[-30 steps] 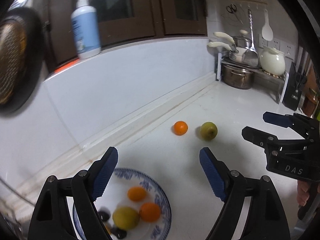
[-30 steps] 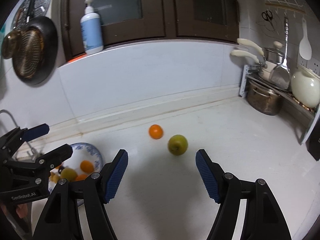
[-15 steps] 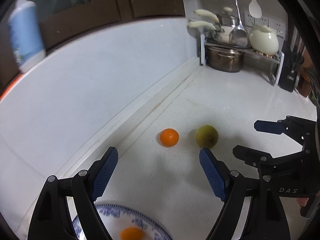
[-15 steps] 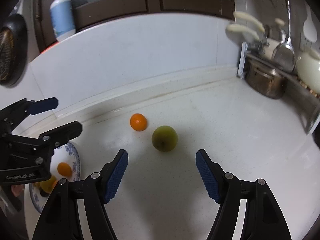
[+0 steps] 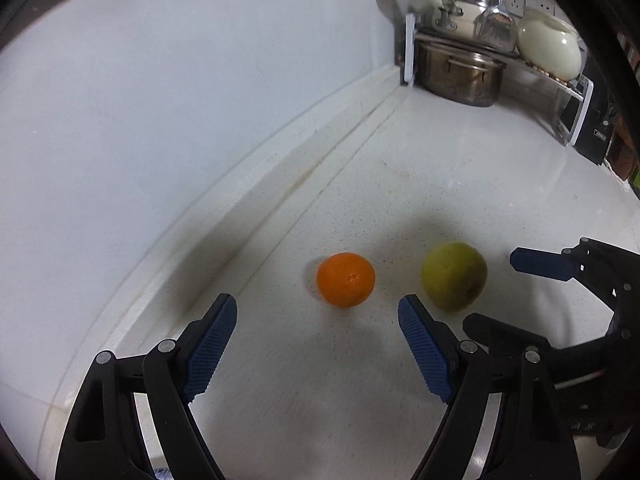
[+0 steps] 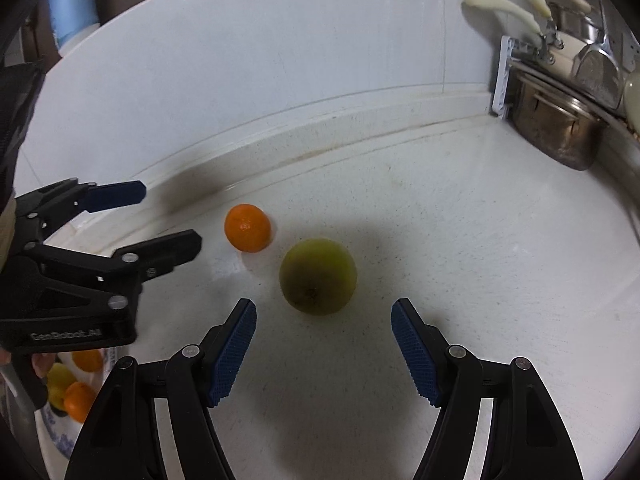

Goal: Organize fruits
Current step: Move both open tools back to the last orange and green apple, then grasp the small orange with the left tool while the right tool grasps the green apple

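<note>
An orange [image 5: 346, 279] and a green fruit [image 6: 317, 276] are sitting just apart on the white surface [image 5: 460, 168] near the wall. Both the left hand-held gripper [image 5: 318, 344] and the right hand-held gripper [image 6: 324, 346] are gaping wide, holding nothing. A steel pot [image 5: 460, 76] is standing in the corner.

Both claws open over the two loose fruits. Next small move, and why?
Probably ease each claw forward and down until its open fingers straddle a fruit, then close. The left claw lines up with the orange, the right claw with the green fruit. Both fruits sit apart on the counter, just beyond the fingertips; the plate already holds other fruit.
</note>
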Demonstrator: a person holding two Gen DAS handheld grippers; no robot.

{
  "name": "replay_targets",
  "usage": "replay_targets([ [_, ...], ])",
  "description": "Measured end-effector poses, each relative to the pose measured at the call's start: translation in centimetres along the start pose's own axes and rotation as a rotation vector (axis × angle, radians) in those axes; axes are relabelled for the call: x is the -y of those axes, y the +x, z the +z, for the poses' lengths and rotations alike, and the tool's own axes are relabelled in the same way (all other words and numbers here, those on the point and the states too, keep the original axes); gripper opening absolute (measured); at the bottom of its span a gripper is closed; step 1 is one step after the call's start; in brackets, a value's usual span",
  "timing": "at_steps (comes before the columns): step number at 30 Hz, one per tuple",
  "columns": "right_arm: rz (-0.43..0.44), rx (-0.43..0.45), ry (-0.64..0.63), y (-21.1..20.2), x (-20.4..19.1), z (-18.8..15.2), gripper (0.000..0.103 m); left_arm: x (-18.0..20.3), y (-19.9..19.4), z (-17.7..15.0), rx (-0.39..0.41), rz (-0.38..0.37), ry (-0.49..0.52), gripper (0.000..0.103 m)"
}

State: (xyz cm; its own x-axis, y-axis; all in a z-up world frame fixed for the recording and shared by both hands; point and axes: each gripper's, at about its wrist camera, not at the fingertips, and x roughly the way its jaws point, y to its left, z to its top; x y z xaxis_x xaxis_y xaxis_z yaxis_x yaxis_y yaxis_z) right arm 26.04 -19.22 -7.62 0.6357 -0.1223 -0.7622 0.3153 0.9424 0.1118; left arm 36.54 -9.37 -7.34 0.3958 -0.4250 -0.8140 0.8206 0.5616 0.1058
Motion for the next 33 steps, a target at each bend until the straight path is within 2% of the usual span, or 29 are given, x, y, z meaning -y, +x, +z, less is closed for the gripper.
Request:
replay_targets([
  [7,0.008,-0.015,-0.005,1.4,0.0,0.2,0.071,0.2,2.7,0.5,-0.033,-0.039,-0.021,0.075],
  [13,0.033,-0.019,-0.003,2.3,0.0,0.5,0.070,-0.2,4.2,0.6,-0.070,-0.072,-0.052,0.059],
  [17,0.050,-0.023,-0.012,2.7,-0.2,0.7,0.060,-0.1,4.9,0.5,-0.080,-0.098,-0.068,0.050],
  [19,0.071,-0.036,-0.008,3.1,-0.1,0.7,0.053,-0.1,4.9,0.4,-0.081,-0.122,-0.078,0.041],
  [20,0.080,-0.040,-0.006,3.2,-0.1,0.7,0.051,0.0,5.0,0.4,-0.080,-0.122,-0.077,0.041],
  [27,0.105,-0.020,0.005,3.1,0.3,0.3,0.050,0.3,4.3,-0.3,-0.058,-0.090,-0.090,0.040],
  [33,0.118,-0.001,0.009,2.3,0.5,0.2,0.050,0.3,1.8,-1.1,-0.026,-0.023,-0.103,0.040],
])
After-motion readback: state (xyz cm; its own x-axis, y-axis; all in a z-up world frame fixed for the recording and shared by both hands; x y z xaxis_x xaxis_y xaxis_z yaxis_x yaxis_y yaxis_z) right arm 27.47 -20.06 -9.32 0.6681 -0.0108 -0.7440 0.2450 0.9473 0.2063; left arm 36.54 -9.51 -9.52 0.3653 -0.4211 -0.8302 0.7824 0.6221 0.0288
